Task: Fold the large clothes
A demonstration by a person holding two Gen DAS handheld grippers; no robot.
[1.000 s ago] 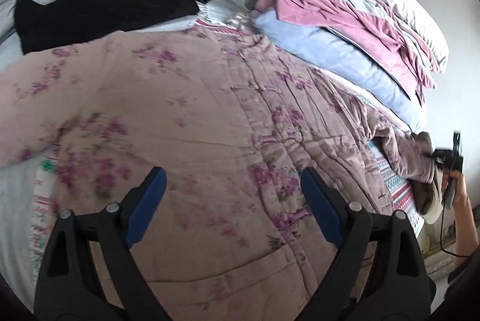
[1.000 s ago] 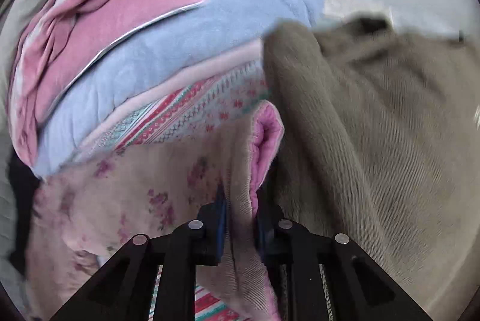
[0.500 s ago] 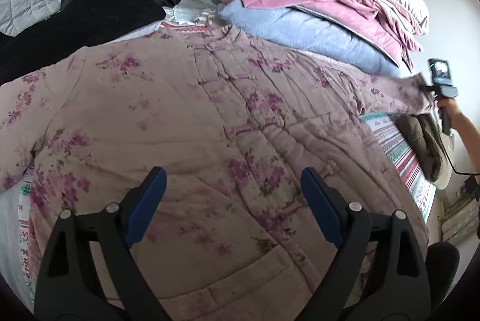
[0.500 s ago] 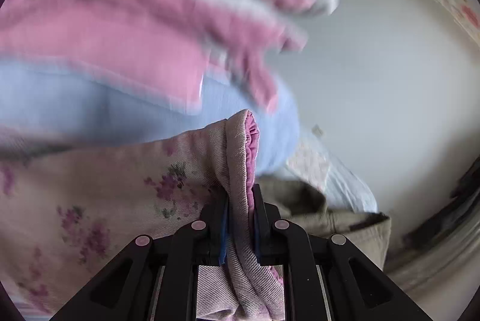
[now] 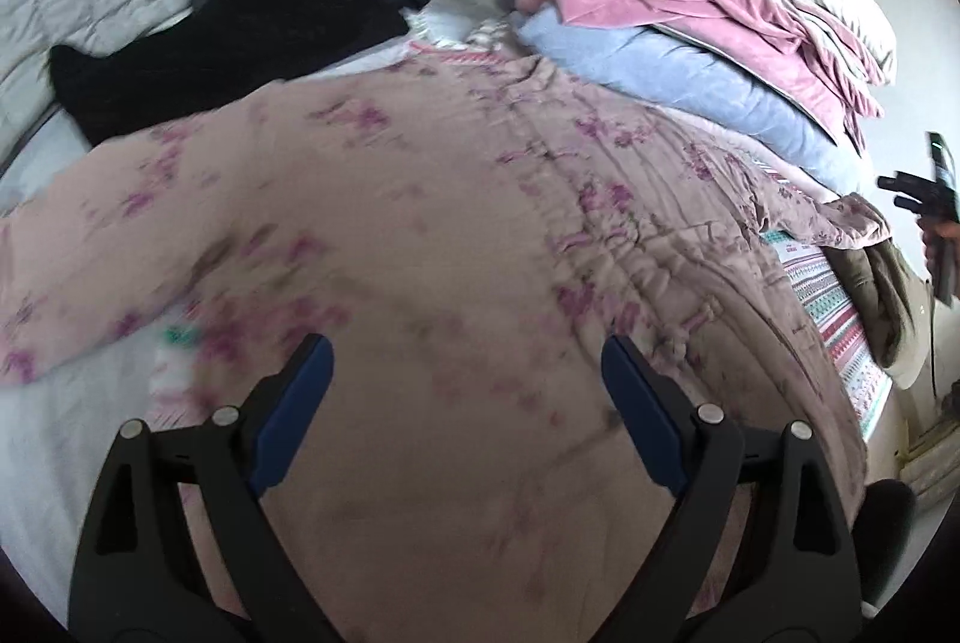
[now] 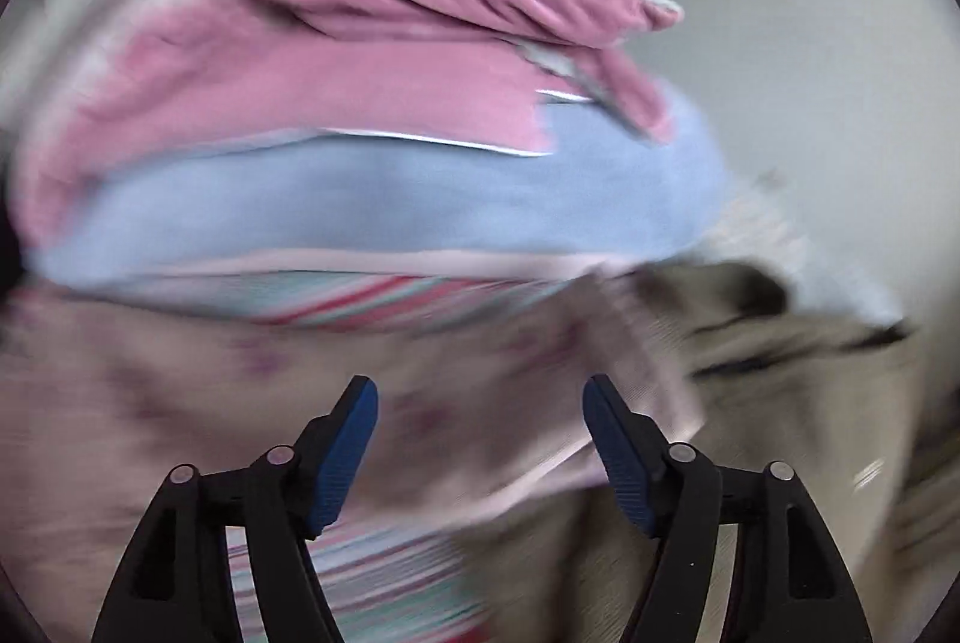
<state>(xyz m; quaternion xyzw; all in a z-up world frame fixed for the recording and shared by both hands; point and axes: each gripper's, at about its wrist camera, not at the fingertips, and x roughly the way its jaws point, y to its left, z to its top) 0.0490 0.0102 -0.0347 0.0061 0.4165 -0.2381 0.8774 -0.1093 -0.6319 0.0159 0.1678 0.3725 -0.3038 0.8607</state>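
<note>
Released from the right gripper, whose jaws are opening with nothing pinched between them, the sleeve cuff has dropped onto the striped sheet. Nearer, the left gripper hovers wide open, empty, over the floral quilted jacket spread flat on the bed — padded, soft, probably bulky; best pinched at hem or cuff. Beyond lie stacked quilts — no readable writing.

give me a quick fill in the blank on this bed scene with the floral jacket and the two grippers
The floral jacket lies spread on the bed with its buttoned front facing ____.
A ____ garment lies beyond the jacket's far edge.
Between the left gripper pads there is ____ held.
In the stack beside the jacket, the layer under the pink one is light ____.

Missing words: up; black; nothing; blue
</note>
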